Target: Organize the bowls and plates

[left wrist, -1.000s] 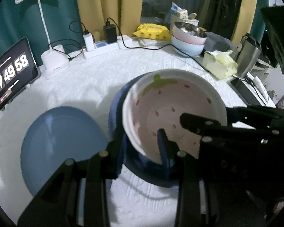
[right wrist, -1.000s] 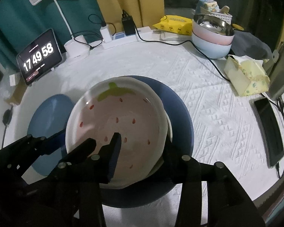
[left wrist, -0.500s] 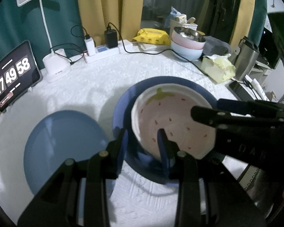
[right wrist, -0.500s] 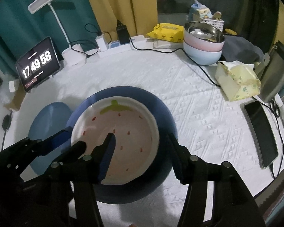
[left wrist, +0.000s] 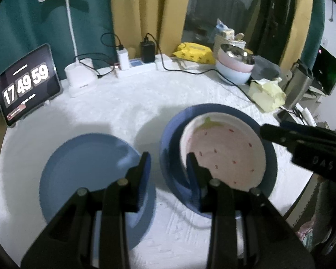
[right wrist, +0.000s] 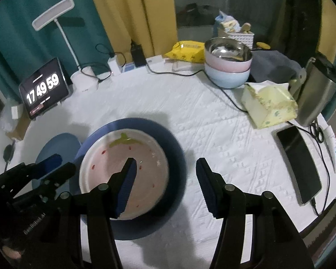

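Two black two-finger grippers with blue ribbed pads hang over a round table covered in a white embossed cloth (right wrist: 212, 121). Nearest, the left gripper (left wrist: 168, 170) has its fingers parted with nothing between them; its left pad sits over the rim of a flat light-blue plate (left wrist: 85, 170), its right pad over the near edge of a dark-blue deep plate (left wrist: 170, 143). The right gripper (right wrist: 165, 179) is spread wider and also holds nothing: its left pad hovers above a white shallow bowl painted as a pink strawberry with red seeds and a green stalk (right wrist: 116, 157), its right pad above bare cloth just right of the dark-blue plate. That strawberry bowl rests inside the dark-blue plate, below and slightly left of the right gripper's fingertips and just ahead and right of the left gripper's. The light-blue plate lies on the cloth to the left, apart from the dark-blue one.

Farther right of the right gripper lie a black phone (right wrist: 299, 161) on a cable, a pale-yellow tissue pack (right wrist: 268, 103) and a grey metal flask (right wrist: 318, 92). At the far edge, ahead of both tools, stands a stack of bowls (right wrist: 227, 62): steel on pink on light blue. Beside it lie a yellow wipes pack (right wrist: 186, 51), a white power strip with chargers (right wrist: 134, 63), a white desk lamp (right wrist: 56, 22) and a dark tablet showing a clock (right wrist: 43, 87).
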`<state>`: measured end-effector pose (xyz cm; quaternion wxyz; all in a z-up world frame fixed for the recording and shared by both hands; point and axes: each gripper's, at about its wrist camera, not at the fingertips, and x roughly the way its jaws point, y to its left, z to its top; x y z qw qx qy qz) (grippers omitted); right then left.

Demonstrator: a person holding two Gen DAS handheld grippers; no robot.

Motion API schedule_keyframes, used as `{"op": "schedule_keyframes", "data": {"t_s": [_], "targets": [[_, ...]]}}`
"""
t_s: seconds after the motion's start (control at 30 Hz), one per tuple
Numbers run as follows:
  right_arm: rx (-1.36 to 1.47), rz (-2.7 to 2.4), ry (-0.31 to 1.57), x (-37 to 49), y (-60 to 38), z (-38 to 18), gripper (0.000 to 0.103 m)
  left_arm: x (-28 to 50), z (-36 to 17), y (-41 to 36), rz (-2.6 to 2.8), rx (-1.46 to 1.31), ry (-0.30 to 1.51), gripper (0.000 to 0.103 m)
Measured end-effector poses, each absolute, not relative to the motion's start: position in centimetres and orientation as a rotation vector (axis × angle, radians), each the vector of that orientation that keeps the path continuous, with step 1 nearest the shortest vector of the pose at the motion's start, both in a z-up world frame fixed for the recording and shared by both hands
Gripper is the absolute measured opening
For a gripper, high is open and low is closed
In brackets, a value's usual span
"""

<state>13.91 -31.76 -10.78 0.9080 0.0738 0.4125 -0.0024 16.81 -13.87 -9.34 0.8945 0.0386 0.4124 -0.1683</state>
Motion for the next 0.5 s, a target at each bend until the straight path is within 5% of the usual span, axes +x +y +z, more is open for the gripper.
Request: {"op": "schedule_keyframes", "data": {"t_s": [0.5], "targets": [[0.171,-0.028,0.857,14.2,-35.1,-13.0,0.052,18.1,-11.2,-13.0,-0.303,0.093,0.893,0.034]]}}
